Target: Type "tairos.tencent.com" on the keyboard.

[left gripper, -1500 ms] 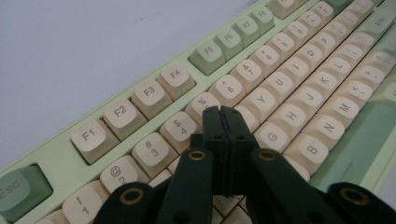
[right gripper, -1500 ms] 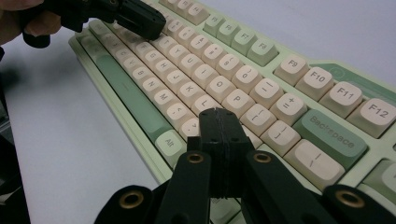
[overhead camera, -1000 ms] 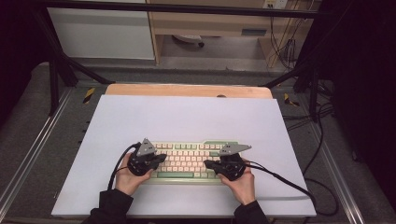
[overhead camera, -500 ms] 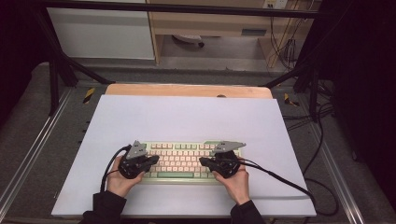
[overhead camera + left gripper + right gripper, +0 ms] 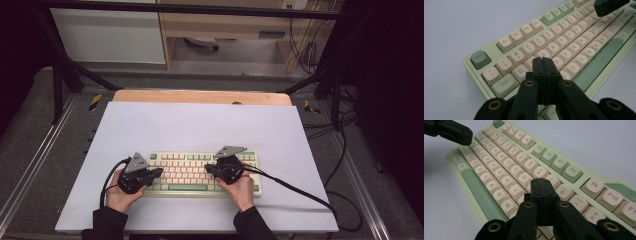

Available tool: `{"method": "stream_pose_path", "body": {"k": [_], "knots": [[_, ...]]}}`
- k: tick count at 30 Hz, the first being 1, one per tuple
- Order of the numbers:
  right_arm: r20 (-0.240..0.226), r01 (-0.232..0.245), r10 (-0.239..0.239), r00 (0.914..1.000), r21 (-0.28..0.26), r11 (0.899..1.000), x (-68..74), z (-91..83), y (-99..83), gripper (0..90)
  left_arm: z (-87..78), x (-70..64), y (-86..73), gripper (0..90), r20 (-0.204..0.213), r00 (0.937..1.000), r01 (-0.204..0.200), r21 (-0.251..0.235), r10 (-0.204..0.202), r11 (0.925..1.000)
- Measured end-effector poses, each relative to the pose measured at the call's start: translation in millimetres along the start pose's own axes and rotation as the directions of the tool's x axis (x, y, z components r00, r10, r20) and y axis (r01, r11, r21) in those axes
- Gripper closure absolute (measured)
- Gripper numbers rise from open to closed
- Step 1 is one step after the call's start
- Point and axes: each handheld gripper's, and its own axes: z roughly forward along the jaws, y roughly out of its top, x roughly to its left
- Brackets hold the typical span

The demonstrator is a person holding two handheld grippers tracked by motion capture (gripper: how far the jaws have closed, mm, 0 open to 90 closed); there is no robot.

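A pale lavender sheet [image 5: 200, 125] covers my table, wooden edge [image 5: 200, 96] at the far side, dark floor and cables around it. From the high view, the green keyboard [image 5: 202, 172] lies on the sheet's near half. My left gripper [image 5: 159, 172] sits over the keyboard's left end and my right gripper [image 5: 209, 169] over its right-centre; a second ago both stood a little farther up the keyboard, and they have since drawn back toward me and dropped lower, the left one most.

In the left gripper view, the left gripper [image 5: 542, 60] has its jaws pressed together, empty, the tip low over the keys just right of the Tab key [image 5: 504, 83].

In the right gripper view, the right gripper [image 5: 540, 180] is likewise pinched together on nothing, poised between the J key [image 5: 516, 189] and the number row.

I judge I'm typing with closed tips, and the descent suggests the next keypresses are close.
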Motion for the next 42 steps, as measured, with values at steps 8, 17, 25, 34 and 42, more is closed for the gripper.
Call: {"method": "stream_pose_path", "body": {"k": [8, 17, 25, 34, 42], "knots": [[0.017, -0.002, 0.001, 0.9998, 0.026, 1.0, -3.1, 8.4, 0.0, 90.0, -0.8, 2.3, -1.3, 89.0, 0.005, 0.9999, 0.01, -0.002, -0.01, 0.9999], [0.021, 0.001, -0.002, 0.9998, 0.033, 0.999, -3.1, 10.2, -1.2, 90.0, 0.3, 1.9, -1.7, 89.0, 0.007, 1.0, 0.007, 0.001, -0.007, 1.0], [0.021, 0.007, -0.008, 0.9998, 0.038, 0.999, -3.6, 11.3, -1.6, 90.0, 0.5, 1.7, -1.8, 89.1, 0.008, 0.9999, 0.006, 0.002, -0.006, 1.0], [0.017, 0.015, -0.015, 0.9997, 0.03, 0.999, -2.8, 8.8, -1.0, 90.0, -0.6, 1.8, -1.3, 89.1, 0.009, 0.9999, 0.006, -0.003, -0.006, 1.0], [0.009, 0.031, -0.031, 0.9995, 0.011, 0.999, 0.0, -4.5, 1.9, 90.0, -1.4, 1.9, -0.6, 89.0, 0.01, 0.9999, 0.005, -0.006, -0.005, 1.0]]}}
